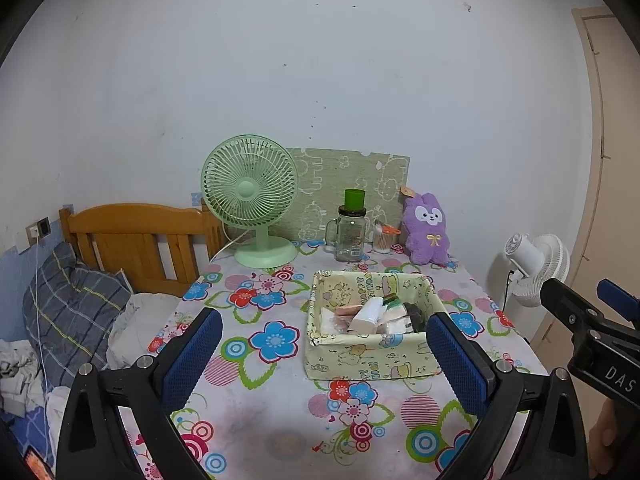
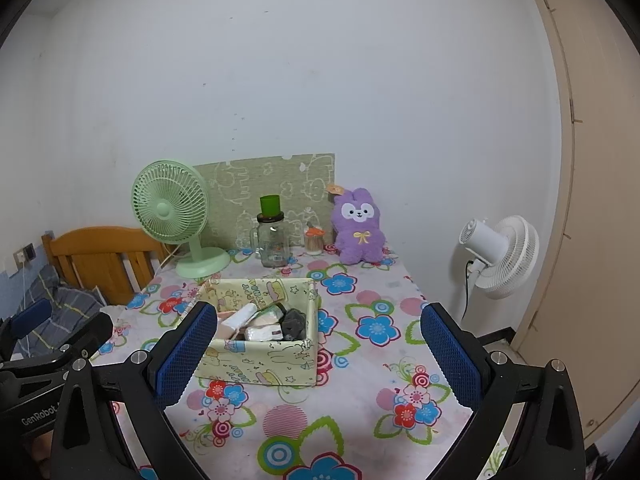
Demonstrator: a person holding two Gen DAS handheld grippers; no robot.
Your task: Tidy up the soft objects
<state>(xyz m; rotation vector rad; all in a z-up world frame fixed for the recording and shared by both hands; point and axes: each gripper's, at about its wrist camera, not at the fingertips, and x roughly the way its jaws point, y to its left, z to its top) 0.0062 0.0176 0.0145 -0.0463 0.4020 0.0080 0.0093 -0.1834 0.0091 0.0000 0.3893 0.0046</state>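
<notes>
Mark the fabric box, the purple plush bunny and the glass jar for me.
fabric box (image 1: 362,360): left wrist view, front wall.
purple plush bunny (image 2: 359,236): right wrist view, its belly.
glass jar (image 1: 351,236): left wrist view, clear body.

Two wrist cameras look forward from the near table edge, sharing the fabric storage box (image 1: 368,356) (image 2: 264,360) and back wall.

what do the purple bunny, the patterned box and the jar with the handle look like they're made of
Purple bunny: plush fabric, judging by its fuzzy matte nap.
Patterned box: probably cloth-covered; its printed walls sag and crease slightly.
Handled jar: likely clear glass, see-through with glossy highlights, though clear plastic can't be ruled out.
</notes>
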